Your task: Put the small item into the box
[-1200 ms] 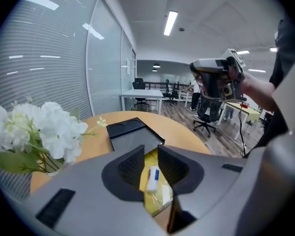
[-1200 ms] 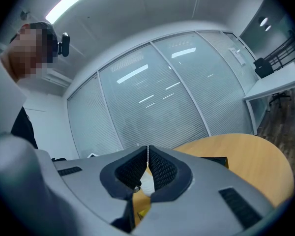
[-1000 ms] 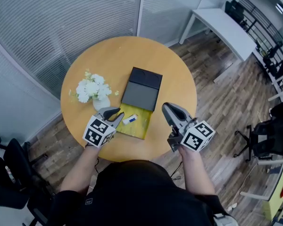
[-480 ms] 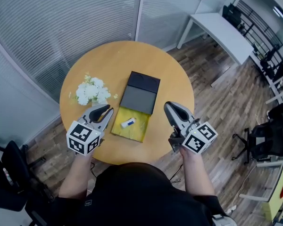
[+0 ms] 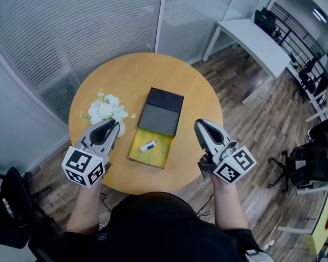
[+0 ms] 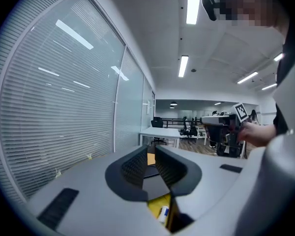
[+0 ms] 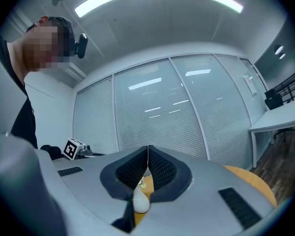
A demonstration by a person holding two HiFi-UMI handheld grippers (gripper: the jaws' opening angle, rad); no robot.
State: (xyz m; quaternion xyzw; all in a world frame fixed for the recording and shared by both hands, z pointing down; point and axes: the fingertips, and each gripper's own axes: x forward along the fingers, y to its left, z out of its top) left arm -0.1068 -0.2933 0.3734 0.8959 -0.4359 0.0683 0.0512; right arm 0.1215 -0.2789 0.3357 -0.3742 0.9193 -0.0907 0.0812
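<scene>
As its jaws closed empty, left gripper (image 5: 109, 127) rose.

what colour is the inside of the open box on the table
Yellow. The box is yellow inside, and its lid is dark grey. It shows best in the head view.

Office: desk (image 5: 258, 39), swivel chairs (image 5: 309, 161), blinds (image 5: 54, 31)

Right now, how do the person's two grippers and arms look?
Both the left gripper and the right gripper have smooth grey bodies that taper to dark, ribbed jaws. Each carries a white cube with black square markers at the back. The person wears a black short-sleeved top. The left jaws have just been closing, with nothing between them.
</scene>
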